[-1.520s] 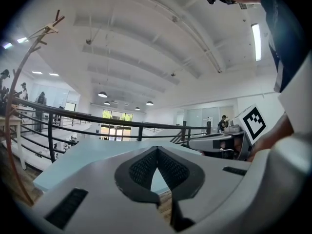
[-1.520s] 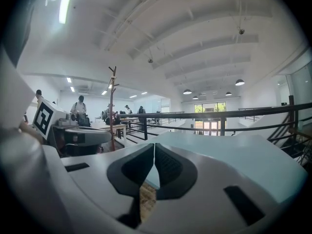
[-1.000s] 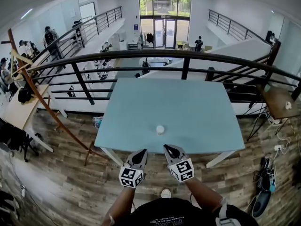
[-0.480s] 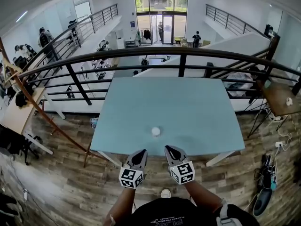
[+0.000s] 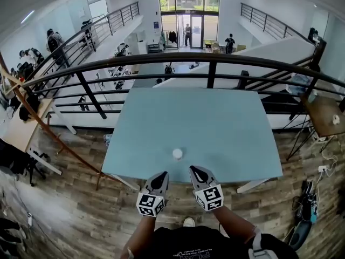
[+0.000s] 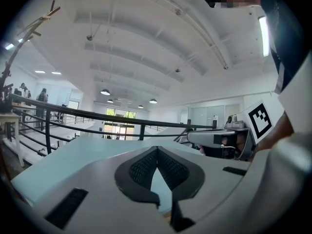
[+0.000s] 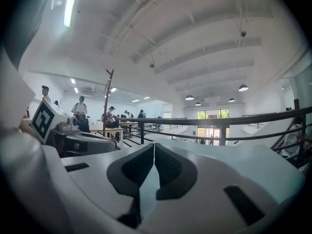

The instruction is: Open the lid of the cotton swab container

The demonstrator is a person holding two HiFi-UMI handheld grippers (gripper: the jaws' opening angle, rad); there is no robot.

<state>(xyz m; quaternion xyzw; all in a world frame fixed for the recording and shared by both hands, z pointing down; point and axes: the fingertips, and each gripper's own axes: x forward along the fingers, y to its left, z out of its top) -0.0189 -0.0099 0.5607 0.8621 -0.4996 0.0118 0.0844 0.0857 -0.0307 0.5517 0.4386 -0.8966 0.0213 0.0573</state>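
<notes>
A small round white cotton swab container (image 5: pixel 177 154) stands on the light blue table (image 5: pixel 215 123), near its front edge, lid on. In the head view my left gripper (image 5: pixel 161 175) and right gripper (image 5: pixel 194 170) hover side by side just short of that front edge, both pointing toward the container, which lies a little beyond and between them. Both are shut with nothing held. In the left gripper view the dark pads (image 6: pixel 141 167) meet at their tips, and the right gripper (image 6: pixel 214 138) shows alongside. The right gripper view shows its pads (image 7: pixel 168 167) closed too. Neither gripper view shows the container.
A black railing (image 5: pixel 210 63) runs along the table's far side, with a drop to a lower floor behind it. A wooden pole (image 5: pixel 48 123) leans at the left, and a small wooden table (image 5: pixel 323 115) stands at the right. The floor is wood planks.
Both grippers have moved forward toward the table's front edge together, and the container now lies closer in front of them. Their jaws have stayed shut.
</notes>
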